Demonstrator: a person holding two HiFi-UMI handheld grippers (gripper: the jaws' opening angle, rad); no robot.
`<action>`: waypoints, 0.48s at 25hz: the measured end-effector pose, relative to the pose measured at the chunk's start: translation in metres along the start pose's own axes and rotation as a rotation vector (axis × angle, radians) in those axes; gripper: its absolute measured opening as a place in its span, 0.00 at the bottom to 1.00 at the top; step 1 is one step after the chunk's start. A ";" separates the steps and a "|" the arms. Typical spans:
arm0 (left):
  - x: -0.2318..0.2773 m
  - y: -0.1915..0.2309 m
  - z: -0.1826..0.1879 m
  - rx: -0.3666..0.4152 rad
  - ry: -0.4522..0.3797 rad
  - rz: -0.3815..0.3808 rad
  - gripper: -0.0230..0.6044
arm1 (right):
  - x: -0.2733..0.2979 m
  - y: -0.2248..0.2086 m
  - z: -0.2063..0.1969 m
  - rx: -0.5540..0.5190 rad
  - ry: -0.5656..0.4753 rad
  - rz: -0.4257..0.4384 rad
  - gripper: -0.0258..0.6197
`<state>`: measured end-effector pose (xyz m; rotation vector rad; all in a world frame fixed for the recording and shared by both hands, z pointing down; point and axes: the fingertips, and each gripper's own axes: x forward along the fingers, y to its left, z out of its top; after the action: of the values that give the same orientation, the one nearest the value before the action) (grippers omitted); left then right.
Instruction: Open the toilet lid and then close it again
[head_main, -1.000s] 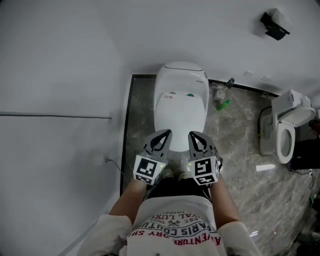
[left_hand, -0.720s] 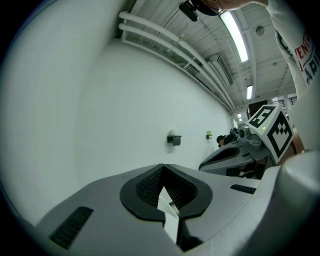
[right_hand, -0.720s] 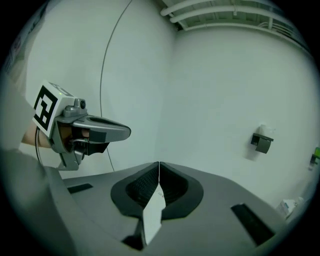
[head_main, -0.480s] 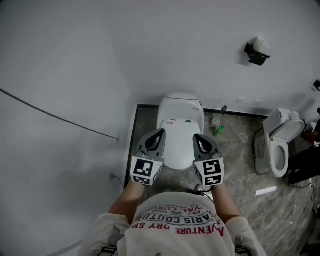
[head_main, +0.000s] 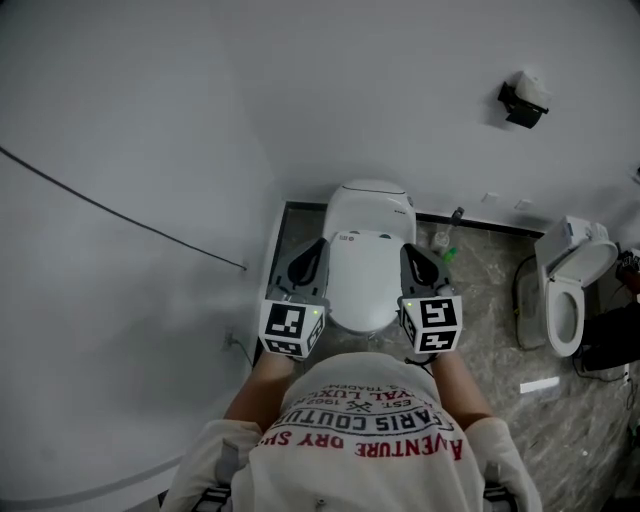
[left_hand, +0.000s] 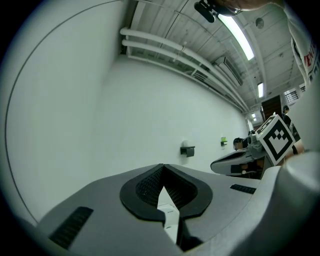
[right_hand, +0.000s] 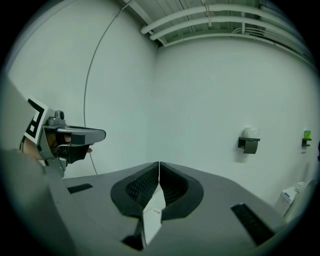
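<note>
The toilet lid (head_main: 368, 262) lies shut, the toilet backed against the far wall. My left tongs (head_main: 309, 254) and right tongs (head_main: 413, 258) hang either side of it, each pair pressed together, gripping nothing.

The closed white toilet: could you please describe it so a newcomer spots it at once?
Start where the white walls meet the grey marble floor. The smooth white oval toilet stands in that corner, straight ahead of the person. Unlike the other white toilet further right, its lid is down.
</note>
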<state>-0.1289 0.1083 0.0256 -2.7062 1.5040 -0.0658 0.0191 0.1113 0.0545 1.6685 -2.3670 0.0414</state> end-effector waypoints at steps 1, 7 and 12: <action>0.002 -0.002 -0.001 0.001 0.004 -0.003 0.05 | 0.000 -0.001 -0.001 0.005 0.000 -0.001 0.06; 0.015 -0.016 0.000 0.009 0.018 -0.037 0.05 | 0.003 -0.009 -0.006 0.020 0.012 0.004 0.06; 0.016 -0.020 -0.006 0.023 0.035 -0.043 0.05 | 0.002 -0.011 -0.008 0.023 0.016 -0.008 0.06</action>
<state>-0.1043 0.1054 0.0330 -2.7337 1.4445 -0.1322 0.0299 0.1070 0.0612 1.6821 -2.3565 0.0812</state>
